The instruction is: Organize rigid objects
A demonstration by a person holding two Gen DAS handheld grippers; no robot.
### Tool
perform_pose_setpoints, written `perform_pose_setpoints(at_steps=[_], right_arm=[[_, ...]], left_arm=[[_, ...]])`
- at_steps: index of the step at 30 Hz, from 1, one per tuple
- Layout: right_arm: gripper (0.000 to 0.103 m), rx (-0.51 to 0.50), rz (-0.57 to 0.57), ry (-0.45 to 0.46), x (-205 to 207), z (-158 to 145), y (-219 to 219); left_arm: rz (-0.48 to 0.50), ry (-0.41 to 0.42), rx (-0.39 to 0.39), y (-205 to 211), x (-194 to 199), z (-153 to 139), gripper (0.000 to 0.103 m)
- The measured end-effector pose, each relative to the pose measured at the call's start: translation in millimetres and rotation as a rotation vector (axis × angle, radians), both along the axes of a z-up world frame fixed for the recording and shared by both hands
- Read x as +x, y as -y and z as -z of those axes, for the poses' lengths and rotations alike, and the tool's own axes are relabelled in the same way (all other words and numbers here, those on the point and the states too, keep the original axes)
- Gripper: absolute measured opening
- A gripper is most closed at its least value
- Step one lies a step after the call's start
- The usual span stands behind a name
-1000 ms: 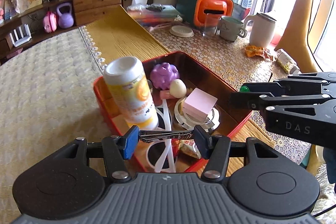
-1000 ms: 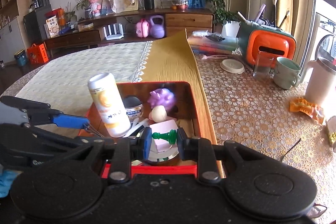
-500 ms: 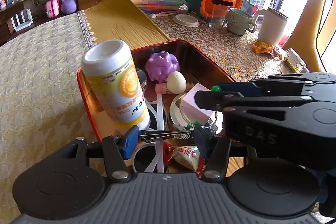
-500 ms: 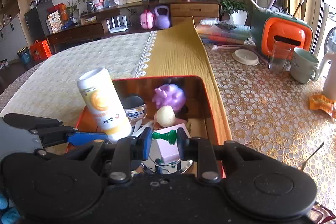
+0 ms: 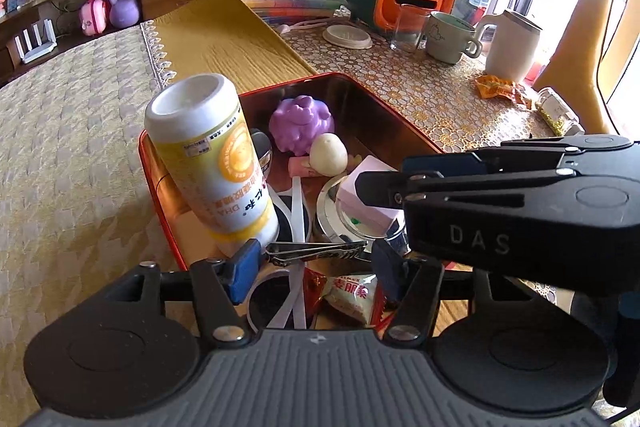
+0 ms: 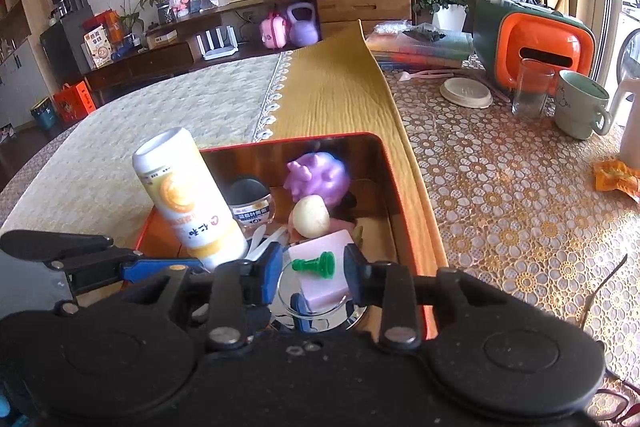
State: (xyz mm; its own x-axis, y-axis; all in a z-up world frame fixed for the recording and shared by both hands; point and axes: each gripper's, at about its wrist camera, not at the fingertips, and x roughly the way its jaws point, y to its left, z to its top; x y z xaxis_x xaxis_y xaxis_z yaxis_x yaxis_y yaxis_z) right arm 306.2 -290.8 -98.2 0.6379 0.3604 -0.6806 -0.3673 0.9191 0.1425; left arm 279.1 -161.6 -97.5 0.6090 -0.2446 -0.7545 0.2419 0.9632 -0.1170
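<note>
Left gripper [image 5: 316,259] is clamped on a silver metal nail clipper [image 5: 316,251], held crosswise between its blue pads over the near end of the red rectangular tin tray [image 5: 384,115]. Right gripper [image 6: 312,273] pinches a small green chess pawn [image 6: 314,264] lying sideways (base toward the right finger), above a pink block [image 6: 320,287] near the tray's near-right corner. White-and-yellow cylindrical bottle [image 5: 212,159] leans vs. the tray's left wall.

Bright window glare right, fisheye-warped edges
</note>
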Motion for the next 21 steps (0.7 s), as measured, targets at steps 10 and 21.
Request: perform_pose_setpoints(at_steps=[10, 21], right_arm=[[0.046, 0.045, 0.012, 0.018, -16, -18, 9], [0.054, 0.075, -0.005, 0.068, -53, -41, 10]], left_arm=[[0.016, 0.026, -0.02, -8, -20, -14, 0.076], [-0.008, 0.085, -0.046, -30, -52, -39, 0.076]])
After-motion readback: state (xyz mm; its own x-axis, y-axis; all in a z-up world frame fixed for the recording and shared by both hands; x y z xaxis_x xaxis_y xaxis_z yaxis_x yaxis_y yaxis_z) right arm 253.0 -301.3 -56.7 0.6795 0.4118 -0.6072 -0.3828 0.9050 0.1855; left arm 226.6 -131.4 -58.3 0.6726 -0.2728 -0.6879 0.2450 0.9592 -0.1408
